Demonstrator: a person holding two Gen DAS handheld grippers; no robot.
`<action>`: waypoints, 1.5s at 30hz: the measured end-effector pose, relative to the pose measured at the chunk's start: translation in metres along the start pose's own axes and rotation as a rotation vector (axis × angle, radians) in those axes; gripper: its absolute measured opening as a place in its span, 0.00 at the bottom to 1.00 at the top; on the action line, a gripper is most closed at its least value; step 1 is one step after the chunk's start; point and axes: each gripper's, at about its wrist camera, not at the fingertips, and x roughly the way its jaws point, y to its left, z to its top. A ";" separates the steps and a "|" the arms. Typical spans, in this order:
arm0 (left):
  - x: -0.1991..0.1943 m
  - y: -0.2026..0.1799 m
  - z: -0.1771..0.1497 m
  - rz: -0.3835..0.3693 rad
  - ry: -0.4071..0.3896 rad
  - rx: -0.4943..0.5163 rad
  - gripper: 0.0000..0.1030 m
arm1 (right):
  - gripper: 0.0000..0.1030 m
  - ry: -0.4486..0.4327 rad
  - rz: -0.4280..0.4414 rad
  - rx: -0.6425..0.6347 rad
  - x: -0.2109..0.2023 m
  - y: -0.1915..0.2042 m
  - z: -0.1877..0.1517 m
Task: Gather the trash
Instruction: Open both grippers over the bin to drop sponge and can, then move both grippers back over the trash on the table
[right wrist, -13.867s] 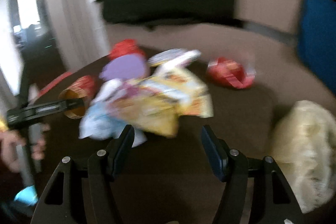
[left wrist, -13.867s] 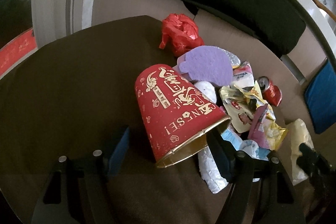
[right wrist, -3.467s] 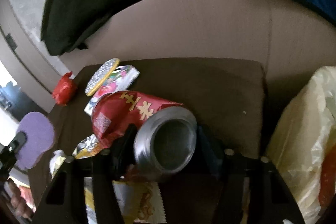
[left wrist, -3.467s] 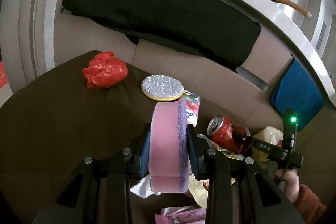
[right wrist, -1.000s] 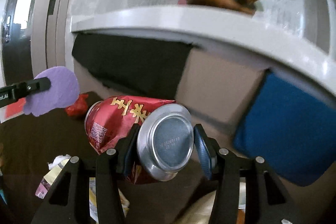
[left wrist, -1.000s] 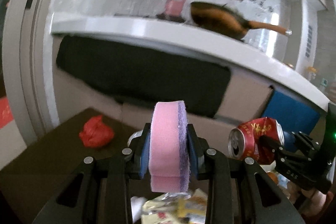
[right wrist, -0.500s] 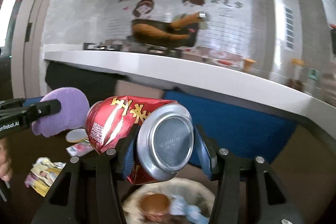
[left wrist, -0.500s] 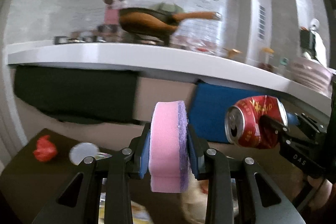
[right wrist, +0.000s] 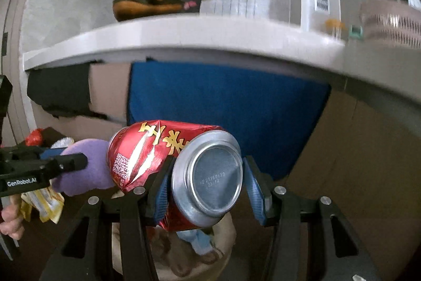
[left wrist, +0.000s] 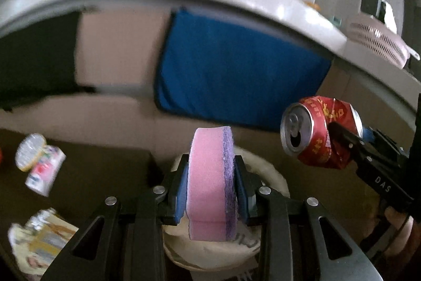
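Left wrist view: left gripper point(left wrist: 210, 188) fingers clamp the sponge point(left wrist: 210, 183) above the trash bag point(left wrist: 273, 175), right gripper point(left wrist: 350, 141) at 2 o'clock pinches the crushed can point(left wrist: 315, 133); an off-centre release could miss the bag's floppy mouth.

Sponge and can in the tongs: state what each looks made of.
Sponge: soft pink foam with a coarse purple scouring layer, matte and porous-looking. Can: thin metal, probably aluminium; glossy red printed wall crumpled and creased, bare silvery base.
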 end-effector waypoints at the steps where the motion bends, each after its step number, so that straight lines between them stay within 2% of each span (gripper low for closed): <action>1: 0.010 0.001 -0.004 -0.020 0.030 -0.010 0.32 | 0.46 0.018 0.006 0.004 0.006 -0.002 -0.006; 5: 0.064 0.007 -0.020 -0.117 0.217 -0.075 0.32 | 0.46 0.088 0.003 0.025 0.032 -0.013 -0.026; 8: 0.098 0.013 -0.034 -0.115 0.321 -0.105 0.32 | 0.46 0.130 0.009 0.067 0.048 -0.025 -0.037; 10: 0.115 0.016 -0.043 -0.103 0.357 -0.119 0.32 | 0.46 0.149 0.004 0.081 0.054 -0.030 -0.043; 12: 0.123 0.020 -0.046 -0.105 0.358 -0.141 0.32 | 0.46 0.168 0.003 0.086 0.060 -0.032 -0.046; 16: 0.115 0.020 -0.044 -0.146 0.320 -0.146 0.33 | 0.46 0.193 0.005 0.080 0.069 -0.032 -0.052; 20: 0.085 0.027 -0.030 -0.205 0.225 -0.156 0.51 | 0.46 0.204 0.019 0.075 0.079 -0.025 -0.053; 23: 0.062 0.035 -0.020 -0.199 0.160 -0.166 0.52 | 0.46 0.209 0.037 0.081 0.085 -0.019 -0.052; 26: 0.043 0.048 -0.012 -0.177 0.100 -0.196 0.52 | 0.48 0.224 0.111 0.102 0.092 -0.009 -0.055; 28: 0.031 0.058 -0.011 -0.163 0.074 -0.212 0.52 | 0.70 0.255 0.166 0.116 0.100 -0.002 -0.058; 29: 0.023 0.063 -0.012 -0.152 0.063 -0.212 0.52 | 0.72 0.255 0.176 0.120 0.102 0.001 -0.058; 31: 0.008 0.069 -0.014 -0.119 0.041 -0.202 0.52 | 0.73 0.252 0.195 0.130 0.104 0.006 -0.060; 34: -0.010 0.079 -0.019 -0.075 0.023 -0.189 0.52 | 0.73 0.251 0.178 0.133 0.103 0.012 -0.060; 39: -0.043 0.109 -0.030 -0.044 -0.002 -0.235 0.52 | 0.73 0.244 0.174 0.119 0.096 0.026 -0.057; 45: -0.093 0.159 -0.047 0.092 -0.072 -0.243 0.52 | 0.73 0.209 0.187 0.096 0.078 0.047 -0.048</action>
